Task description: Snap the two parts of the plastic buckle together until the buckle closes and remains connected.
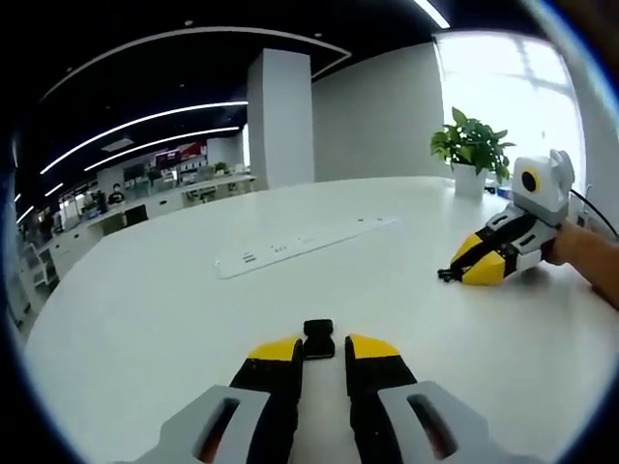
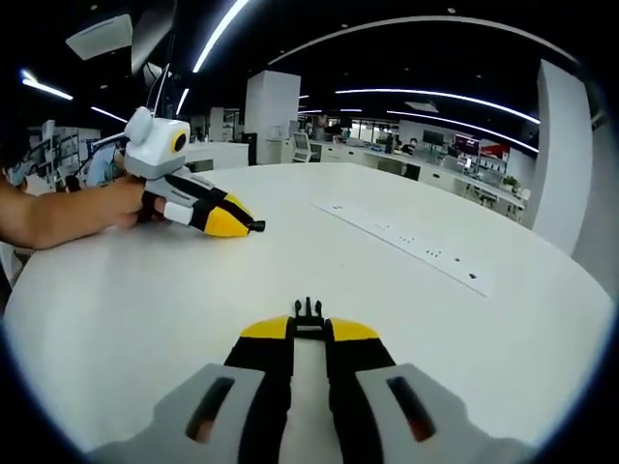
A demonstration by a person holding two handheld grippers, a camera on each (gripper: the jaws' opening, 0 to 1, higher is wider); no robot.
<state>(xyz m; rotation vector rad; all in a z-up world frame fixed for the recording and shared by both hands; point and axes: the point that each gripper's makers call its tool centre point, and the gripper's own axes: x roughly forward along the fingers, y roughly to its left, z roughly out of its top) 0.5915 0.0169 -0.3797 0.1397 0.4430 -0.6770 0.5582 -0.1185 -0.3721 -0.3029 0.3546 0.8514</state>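
Observation:
On the white round table (image 1: 145, 319), my left gripper (image 1: 324, 350) is shut on the black socket half of the buckle (image 1: 319, 339), which sticks out between its yellow tips. In the right gripper view, my right gripper (image 2: 308, 333) is shut on the black pronged half (image 2: 308, 313), prongs pointing forward. Each gripper also appears in the other's view. The right gripper (image 1: 462, 271) lies low at the table's right with a black bit at its tip. The left gripper (image 2: 242, 224) rests at the far left. The two halves are well apart.
A long white socket strip (image 1: 300, 245) (image 2: 406, 242) is set flat into the table between the grippers. A potted plant (image 1: 471, 150) stands at the far edge. A person's hand (image 2: 68, 213) and forearm (image 1: 585, 253) hold the grippers. Office desks lie beyond.

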